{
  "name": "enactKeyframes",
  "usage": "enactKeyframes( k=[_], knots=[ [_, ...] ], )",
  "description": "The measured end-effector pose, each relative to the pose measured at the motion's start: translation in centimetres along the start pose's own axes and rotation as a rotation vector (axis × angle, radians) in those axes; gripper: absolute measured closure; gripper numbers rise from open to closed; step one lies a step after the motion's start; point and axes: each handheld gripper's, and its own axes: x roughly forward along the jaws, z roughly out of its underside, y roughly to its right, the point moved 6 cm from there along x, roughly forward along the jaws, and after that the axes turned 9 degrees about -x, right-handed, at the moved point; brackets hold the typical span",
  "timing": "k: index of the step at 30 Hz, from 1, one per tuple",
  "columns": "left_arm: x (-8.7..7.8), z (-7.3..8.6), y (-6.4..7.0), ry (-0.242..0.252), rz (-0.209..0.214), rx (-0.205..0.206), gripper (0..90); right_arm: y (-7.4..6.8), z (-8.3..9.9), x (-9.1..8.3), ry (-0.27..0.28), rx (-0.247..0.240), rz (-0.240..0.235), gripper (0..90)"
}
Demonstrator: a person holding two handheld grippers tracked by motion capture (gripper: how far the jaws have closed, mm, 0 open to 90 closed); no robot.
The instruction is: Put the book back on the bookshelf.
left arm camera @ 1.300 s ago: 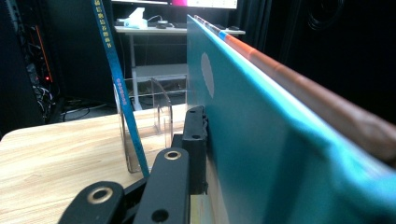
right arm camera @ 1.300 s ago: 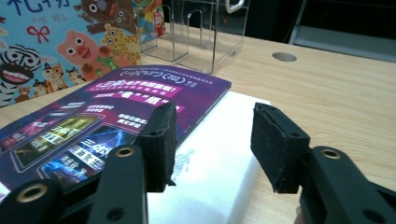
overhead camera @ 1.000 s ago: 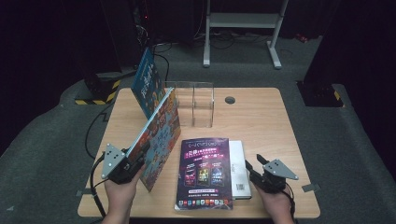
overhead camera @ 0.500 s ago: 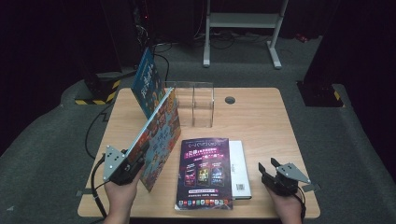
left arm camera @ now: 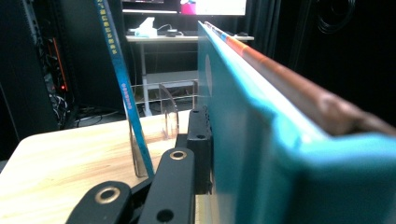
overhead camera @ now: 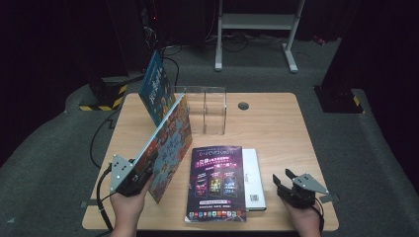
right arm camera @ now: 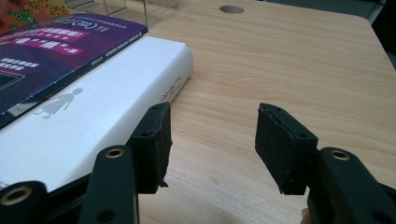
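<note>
Left hand-held gripper (overhead camera: pixel 143 170) clamped on the lower edge of a colourful picture book (overhead camera: pixel 165 143), held tilted above the table (overhead camera: pixel 276 128) near its front left, its top reaching toward the clear acrylic book stand (overhead camera: pixel 207 111). Right hand-held gripper (overhead camera: pixel 286 183) jaws wide apart, holding nothing, over bare table just right of the white book (overhead camera: pixel 253 170) lying under the purple magazine (overhead camera: pixel 217 180)

Teal-backed, orange-patterned book (overhead camera: pixel 168 143); purple magazine (overhead camera: pixel 217 180) over white book (overhead camera: pixel 253 173); light wooden table (overhead camera: pixel 276 128).
</note>
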Motion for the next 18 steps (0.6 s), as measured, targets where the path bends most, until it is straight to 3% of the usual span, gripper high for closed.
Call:
enactKeyframes(
  k=[5, 12, 18],
  knots=[
    [-0.04, -0.17, -0.49, -0.014, -0.006, -0.027, 79.9, 0.09, 0.03, 0.49, -0.011, 0.009, -0.01, 45.8],
    [-0.04, -0.36, -0.3, -0.04, -0.005, -0.018, 79.6, -0.29, -0.11, 0.3, -0.005, 0.026, -0.026, 45.7],
    [-0.18, -0.79, -0.33, -0.007, 0.01, -0.023, 77.5, -0.03, -0.24, 0.24, -0.003, 0.042, -0.012, 45.6]
  ],
)
